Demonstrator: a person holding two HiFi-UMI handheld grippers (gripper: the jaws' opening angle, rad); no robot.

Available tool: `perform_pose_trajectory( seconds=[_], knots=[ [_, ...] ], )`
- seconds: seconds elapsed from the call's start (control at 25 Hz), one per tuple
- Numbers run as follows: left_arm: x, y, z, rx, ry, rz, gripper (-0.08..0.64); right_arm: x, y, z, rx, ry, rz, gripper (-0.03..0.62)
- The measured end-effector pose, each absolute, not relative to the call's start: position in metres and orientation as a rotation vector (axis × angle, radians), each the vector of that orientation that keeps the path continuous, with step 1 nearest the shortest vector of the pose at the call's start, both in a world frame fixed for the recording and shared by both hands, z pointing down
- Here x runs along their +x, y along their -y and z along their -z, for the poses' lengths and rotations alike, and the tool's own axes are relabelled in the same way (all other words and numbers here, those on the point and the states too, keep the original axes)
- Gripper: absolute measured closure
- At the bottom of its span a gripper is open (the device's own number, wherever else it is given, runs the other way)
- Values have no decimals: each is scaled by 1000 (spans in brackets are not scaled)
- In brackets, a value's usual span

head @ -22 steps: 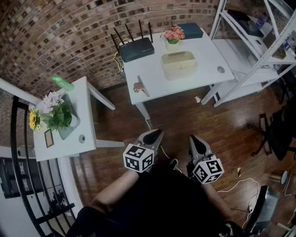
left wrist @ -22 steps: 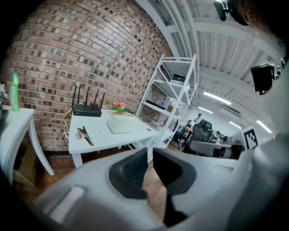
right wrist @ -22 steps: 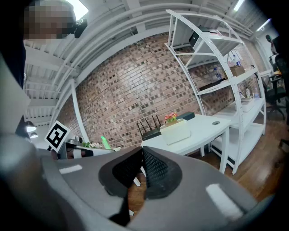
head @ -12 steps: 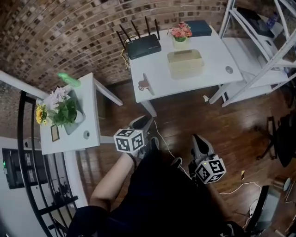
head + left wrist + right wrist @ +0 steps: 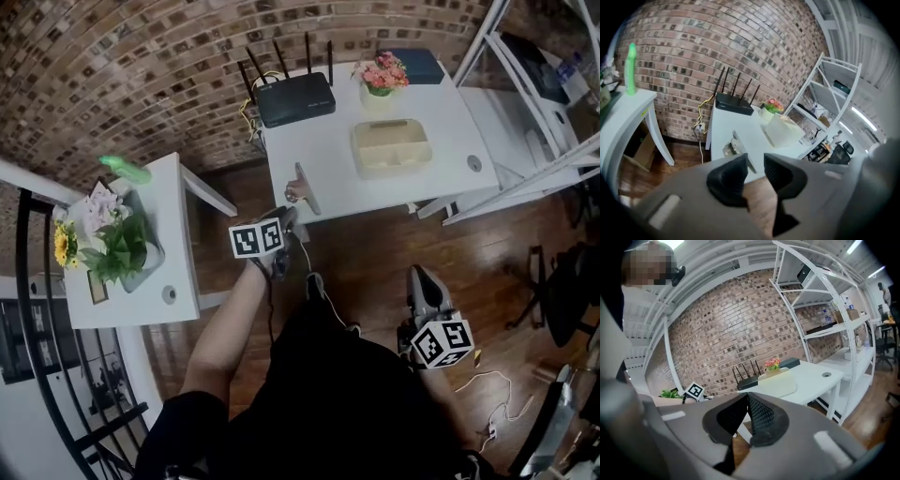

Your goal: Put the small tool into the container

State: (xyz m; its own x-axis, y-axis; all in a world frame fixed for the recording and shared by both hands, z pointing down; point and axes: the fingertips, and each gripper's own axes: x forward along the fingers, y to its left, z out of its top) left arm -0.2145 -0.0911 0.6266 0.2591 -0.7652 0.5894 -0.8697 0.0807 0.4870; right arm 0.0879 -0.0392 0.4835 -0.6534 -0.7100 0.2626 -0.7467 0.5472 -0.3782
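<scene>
The small tool, a grey bar with a silvery head, lies near the front left edge of the white table. It also shows as the small tool just beyond my left jaws. The beige container stands mid-table, seen too as the container and the container. My left gripper reaches toward the table edge, just short of the tool; the left gripper is open by a narrow gap, with nothing in it. My right gripper hangs low over the floor; the right gripper has its pads together.
A black router and a pot of pink flowers stand at the table's back. A second white side table with plants and a green bottle is at the left. White shelving stands to the right. Wooden floor lies below.
My left gripper has risen and moved forward from beside my body to the table's front edge near the tool. The right gripper has stayed low.
</scene>
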Motion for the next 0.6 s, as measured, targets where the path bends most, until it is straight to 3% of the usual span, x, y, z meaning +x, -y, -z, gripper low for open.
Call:
perform_pose_trajectory(
  seconds=[0.24,0.6],
  knots=[
    [-257,140,-673,1558,1448,-86,453,43,66,-480,1243,2645,-674,581],
    [-250,170,-704,1519,1214,-15,451,0,90,-481,1210,2591,-640,581]
  ],
)
